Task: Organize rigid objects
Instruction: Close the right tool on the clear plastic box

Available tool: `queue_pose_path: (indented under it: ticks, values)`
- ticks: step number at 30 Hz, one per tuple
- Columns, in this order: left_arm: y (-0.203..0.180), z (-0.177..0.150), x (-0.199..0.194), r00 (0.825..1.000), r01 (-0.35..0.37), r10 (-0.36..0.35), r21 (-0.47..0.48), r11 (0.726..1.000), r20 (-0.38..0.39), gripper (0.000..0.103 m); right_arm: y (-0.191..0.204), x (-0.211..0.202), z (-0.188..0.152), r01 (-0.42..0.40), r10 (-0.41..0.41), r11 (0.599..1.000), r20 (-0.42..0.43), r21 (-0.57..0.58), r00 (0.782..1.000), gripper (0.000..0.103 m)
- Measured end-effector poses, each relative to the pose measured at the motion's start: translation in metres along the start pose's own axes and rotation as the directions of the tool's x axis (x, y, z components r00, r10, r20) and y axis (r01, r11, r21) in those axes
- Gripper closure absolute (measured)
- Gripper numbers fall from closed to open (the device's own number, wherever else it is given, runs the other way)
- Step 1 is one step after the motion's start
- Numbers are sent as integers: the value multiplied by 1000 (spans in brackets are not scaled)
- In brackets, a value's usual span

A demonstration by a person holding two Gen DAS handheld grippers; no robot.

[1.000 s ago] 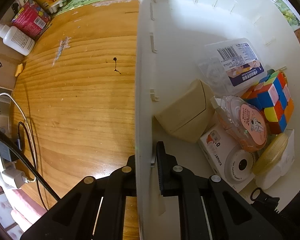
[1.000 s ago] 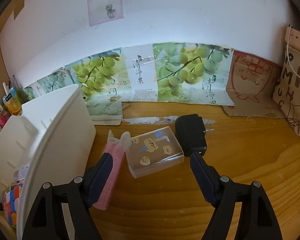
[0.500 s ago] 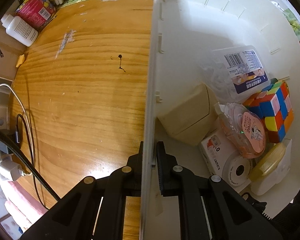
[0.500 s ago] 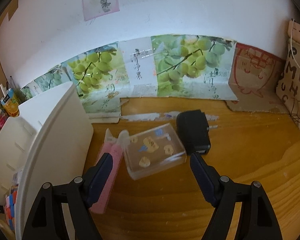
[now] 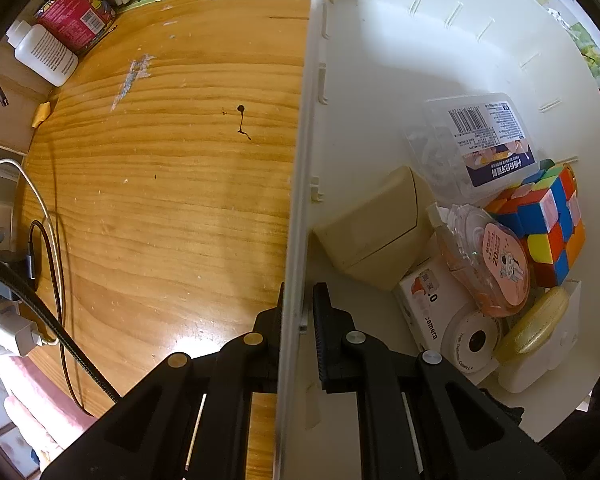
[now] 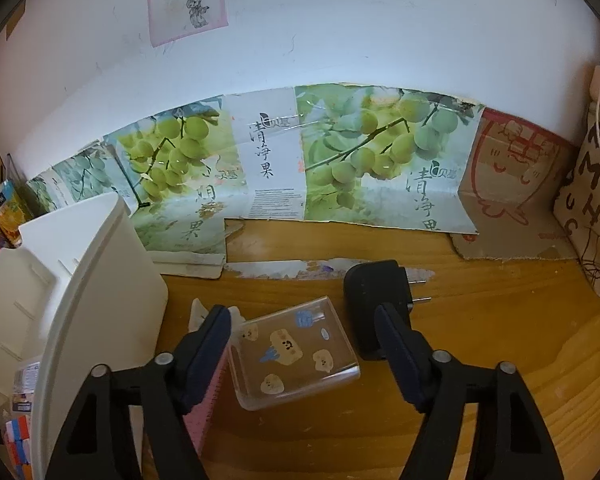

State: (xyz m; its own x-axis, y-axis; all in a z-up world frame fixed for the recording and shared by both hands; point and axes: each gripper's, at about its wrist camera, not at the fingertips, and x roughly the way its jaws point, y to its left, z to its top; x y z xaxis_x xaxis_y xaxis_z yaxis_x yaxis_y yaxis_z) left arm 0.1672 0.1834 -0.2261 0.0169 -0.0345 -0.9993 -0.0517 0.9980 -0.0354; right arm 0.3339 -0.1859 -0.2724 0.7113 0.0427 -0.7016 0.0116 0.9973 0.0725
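Note:
My left gripper (image 5: 298,304) points straight down and is shut on the rim of the white bin (image 5: 300,168). Inside the bin lie a colour cube (image 5: 552,224), a beige box (image 5: 376,228), a clear labelled case (image 5: 480,140), a round tape pack (image 5: 488,264) and a white camera box (image 5: 448,328). In the right wrist view my right gripper (image 6: 302,328) straddles a clear sticker-covered box (image 6: 294,354) on the wooden table, jaws closing, pads apart from it. A black plug adapter (image 6: 374,300) lies just right of the box, a pink object (image 6: 206,404) just left.
The white bin's outer wall (image 6: 96,320) stands left of the right gripper. Grape-print cardboard (image 6: 340,164) leans on the back wall, with a patterned bag (image 6: 596,216) at far right. Bottles and cartons (image 5: 56,36) and a power strip with cables (image 5: 8,280) line the table's left edge.
The right gripper has moved forward so the clear box now sits between its fingers, which have narrowed a little. The left gripper keeps its hold on the bin rim.

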Motion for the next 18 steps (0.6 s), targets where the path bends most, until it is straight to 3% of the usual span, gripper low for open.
queue_pose_path:
  ticks: [6,11,18]
  values:
    - [-1,4,1,1000,0,0,-2,1000,-1,91,0,-1,0,0,0,1000,-1,7,1000,36]
    - [-1,8,2,1000,4,-4,4,1000,-6,91,2,-1,0,-15,15,1000,-11,21,1000,46]
    - [2,15,2,1000,13,-13,14,1000,-15,91,2,-1,1,-17,18,999,-22,45,1000,46]
